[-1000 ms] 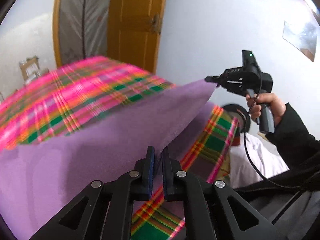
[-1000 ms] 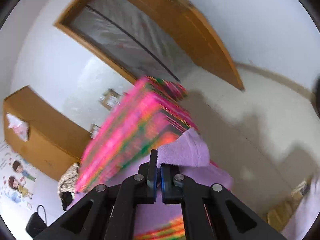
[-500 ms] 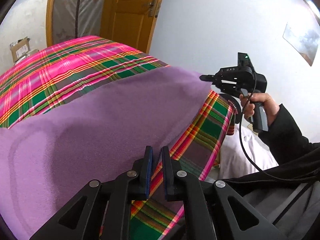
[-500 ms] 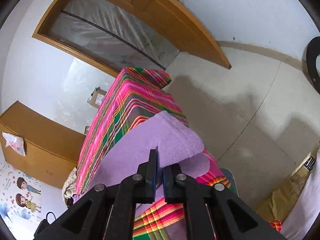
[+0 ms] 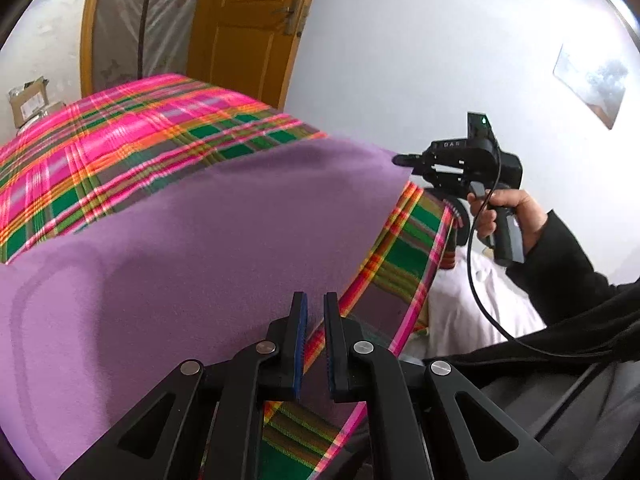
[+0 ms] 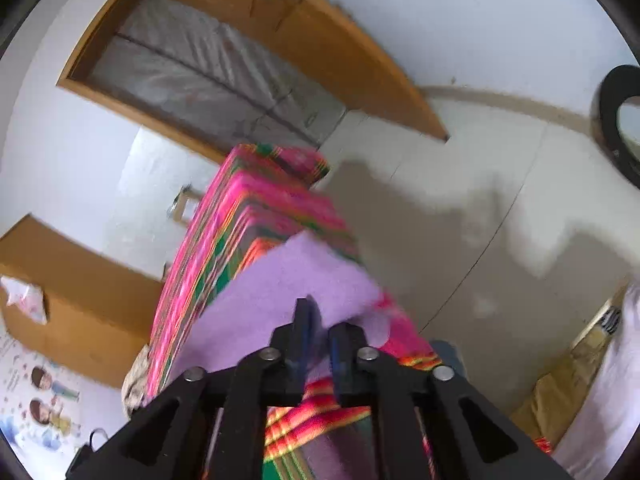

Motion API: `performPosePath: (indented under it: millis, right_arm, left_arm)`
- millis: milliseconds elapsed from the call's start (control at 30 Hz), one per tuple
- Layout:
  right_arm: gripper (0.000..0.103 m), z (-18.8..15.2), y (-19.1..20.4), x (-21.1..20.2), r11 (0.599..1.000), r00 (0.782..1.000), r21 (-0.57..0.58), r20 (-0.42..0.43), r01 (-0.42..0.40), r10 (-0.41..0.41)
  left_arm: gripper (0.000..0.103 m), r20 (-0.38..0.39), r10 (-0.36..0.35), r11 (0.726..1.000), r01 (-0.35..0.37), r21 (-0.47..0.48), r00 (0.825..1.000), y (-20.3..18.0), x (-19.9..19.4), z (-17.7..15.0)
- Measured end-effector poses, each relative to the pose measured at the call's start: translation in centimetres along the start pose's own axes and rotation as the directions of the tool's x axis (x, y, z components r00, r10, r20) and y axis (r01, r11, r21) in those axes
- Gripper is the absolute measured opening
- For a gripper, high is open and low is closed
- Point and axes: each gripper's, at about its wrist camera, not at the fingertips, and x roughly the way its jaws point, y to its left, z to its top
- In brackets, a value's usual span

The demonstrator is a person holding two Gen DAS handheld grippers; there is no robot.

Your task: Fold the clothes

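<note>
A purple cloth lies spread over a bed with a pink and green plaid cover. My left gripper is at the cloth's near corner, shut on its edge. My right gripper, held by a hand in a black sleeve, is at the far right corner. In the blurred right wrist view the right gripper has its jaws opening. The purple cloth still lies between them, and the pads stand apart from it, above the plaid cover.
An orange wooden door and a plastic-covered doorway stand behind the bed. White bedding lies to the right of it. A wooden cabinet, bare floor and a black round object show in the right wrist view.
The purple cloth, held up taut between both grippers a second ago, has come down flat onto the plaid cover. The right gripper sank with it and its jaws have parted.
</note>
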Motion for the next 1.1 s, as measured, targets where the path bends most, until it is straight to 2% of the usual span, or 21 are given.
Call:
performPosePath:
  millis: [133, 233, 267, 333, 433, 467, 600, 633, 667, 700, 800, 867, 933, 1033, 1100]
  right_arm:
    - [0.018, 1.6, 0.9, -0.3, 0.999, 0.999, -0.036, 0.041, 0.021, -0.020]
    - [0.031, 2.7, 1.9, 0.2, 0.996, 0.999, -0.091, 0.041, 0.014, -0.011]
    - [0.040, 3.0, 1.9, 0.9, 0.995, 1.000, -0.099, 0.021, 0.013, -0.011]
    - [0.041, 3.7, 1.7, 2.4, 0.994, 0.999, -0.105, -0.029, 0.014, -0.017]
    - [0.042, 4.4, 1.0, 3.3, 0.996, 0.999, -0.088, -0.034, -0.004, 0.001]
    - [0.046, 4.5, 0.7, 3.8, 0.997, 0.998, -0.080, -0.060, -0.020, 0.015]
    - [0.046, 4.4, 0.1, 6.6, 0.993, 0.975, -0.065, -0.208, -0.096, 0.081]
    - [0.044, 4.2, 0.1, 6.9, 0.991, 0.968, -0.061, -0.232, -0.117, 0.100]
    - [0.033, 4.0, 0.2, 7.0, 0.990, 0.966, -0.063, -0.234, -0.126, 0.108]
    - [0.015, 4.0, 0.3, 7.1, 0.989, 0.967, -0.068, -0.230, -0.132, 0.113]
    - [0.012, 4.1, 0.7, 6.7, 0.986, 0.973, -0.091, -0.200, -0.138, 0.118]
    - [0.010, 4.6, 1.4, 5.5, 0.978, 0.978, -0.120, -0.140, -0.171, 0.154]
    - [0.005, 4.9, 2.1, 4.1, 0.967, 0.978, -0.152, -0.074, -0.206, 0.197]
    - [0.005, 5.2, 2.1, 4.3, 0.970, 0.984, -0.171, -0.076, -0.174, 0.163]
    - [0.004, 4.9, 1.5, 5.2, 0.979, 0.989, -0.165, -0.102, -0.122, 0.106]
  left_arm:
    - [0.011, 0.049, 0.016, 1.000, -0.015, -0.026, 0.999, 0.5, -0.9, 0.7]
    - [0.011, 0.070, 0.042, 0.997, -0.038, -0.067, 0.997, 1.5, -1.1, 1.2]
    - [0.011, 0.071, 0.050, 0.996, -0.044, -0.084, 0.996, 1.9, -1.1, 1.3]
    - [0.011, 0.068, 0.062, 0.992, -0.055, -0.111, 0.996, 2.6, -1.1, 1.3]
    - [0.011, 0.063, 0.078, 0.987, -0.068, -0.148, 0.995, 3.6, -0.9, 1.3]
    - [0.011, 0.060, 0.080, 0.986, -0.070, -0.152, 0.995, 3.7, -0.8, 1.3]
    - [0.011, 0.046, 0.078, 0.985, -0.070, -0.161, 0.996, 4.1, -0.2, 1.6]
    - [0.011, 0.043, 0.077, 0.985, -0.069, -0.161, 0.996, 4.1, -0.1, 1.6]
    - [0.011, 0.041, 0.076, 0.985, -0.068, -0.162, 0.996, 4.1, 0.1, 1.7]
    - [0.011, 0.039, 0.075, 0.984, -0.067, -0.162, 0.996, 4.1, 0.3, 1.7]
    - [0.011, 0.034, 0.078, 0.983, -0.071, -0.168, 0.996, 4.2, 0.5, 1.8]
    - [0.011, 0.034, 0.082, 0.982, -0.075, -0.174, 0.996, 4.3, 0.6, 1.9]
    - [0.011, 0.034, 0.085, 0.980, -0.078, -0.181, 0.996, 4.5, 0.6, 1.8]
    - [0.011, 0.031, 0.087, 0.978, -0.080, -0.190, 0.996, 4.8, 0.8, 1.8]
    - [0.011, 0.028, 0.089, 0.978, -0.082, -0.192, 0.996, 4.8, 0.8, 1.7]
